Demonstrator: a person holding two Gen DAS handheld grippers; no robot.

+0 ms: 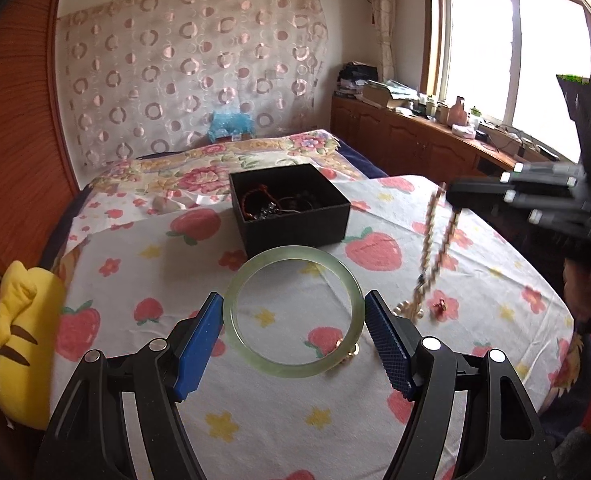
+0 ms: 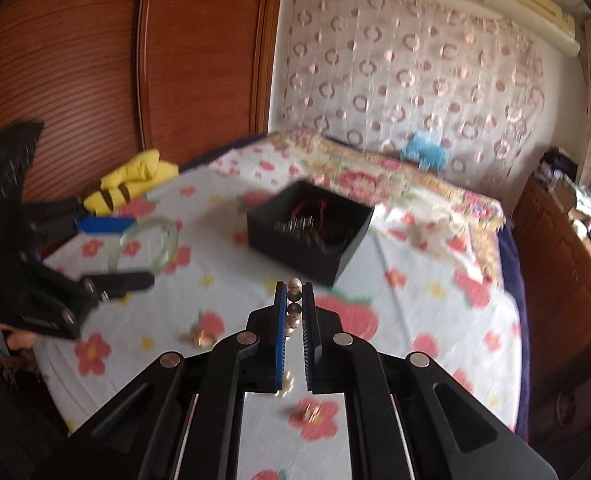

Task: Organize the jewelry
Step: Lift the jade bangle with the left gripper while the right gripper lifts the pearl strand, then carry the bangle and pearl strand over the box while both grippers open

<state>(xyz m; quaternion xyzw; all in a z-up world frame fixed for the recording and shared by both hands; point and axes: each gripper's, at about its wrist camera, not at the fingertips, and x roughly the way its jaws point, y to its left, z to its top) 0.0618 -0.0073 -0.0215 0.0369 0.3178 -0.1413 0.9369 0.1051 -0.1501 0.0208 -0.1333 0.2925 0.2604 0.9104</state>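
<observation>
Here the left gripper point(image 1: 293, 316) clasps a green bangle point(image 1: 293, 310) near the black box point(image 1: 289, 208), while the right gripper point(image 2: 295, 300) pinches a bead necklace point(image 2: 294, 300).

Right wrist view is all motion-smeared, so the stuff inside the black box point(image 2: 309, 226) is just streaks. The beaded necklace point(image 1: 439, 240) is blurry too, its top end hidden behind the right claw point(image 1: 453, 196).

Both wrist views look down across the bed point(image 1: 143, 280) from its near edge, sharing the black box point(image 1: 291, 208) mid-bed.
</observation>
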